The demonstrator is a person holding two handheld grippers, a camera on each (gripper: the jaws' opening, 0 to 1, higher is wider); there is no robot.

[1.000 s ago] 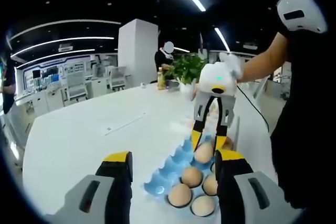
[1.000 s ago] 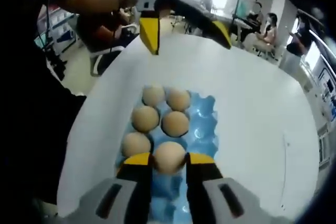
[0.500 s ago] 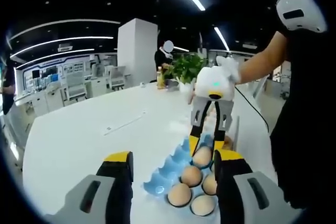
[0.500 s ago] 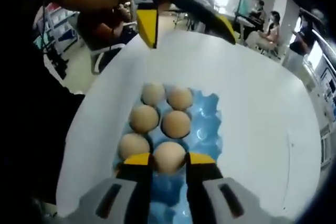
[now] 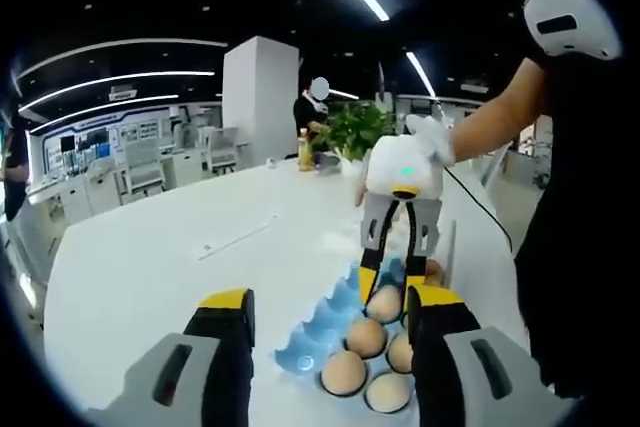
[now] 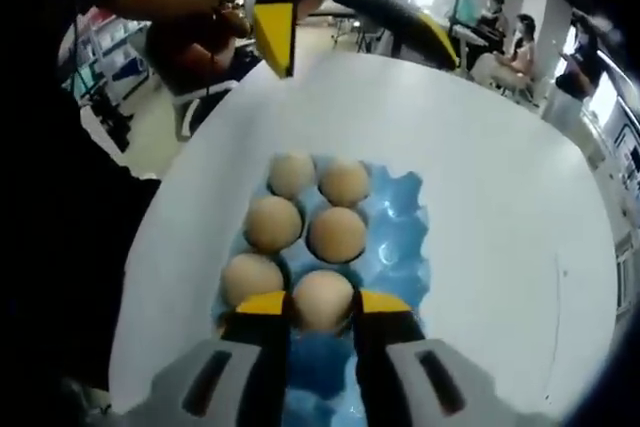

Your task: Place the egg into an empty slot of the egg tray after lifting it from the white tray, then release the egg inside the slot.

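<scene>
Left gripper (image 5: 325, 312) hangs low over the white desk (image 5: 150, 267), fingers spread wide, nothing held. Right gripper (image 6: 320, 309) points down at the blue egg tray (image 6: 400, 247) — fingers clamped on an egg (image 6: 322, 299), sitting at a slot beside five other eggs (image 6: 305, 207).

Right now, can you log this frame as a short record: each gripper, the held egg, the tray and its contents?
right gripper: shut on egg, low over the blue egg tray
left gripper: open, holding nothing, above the white table beside the tray
held egg: between the jaws, not yet released
other eggs in tray: five, in two rows
empty slots: a column along one side of the tray
background: potted plant at the far table end
</scene>
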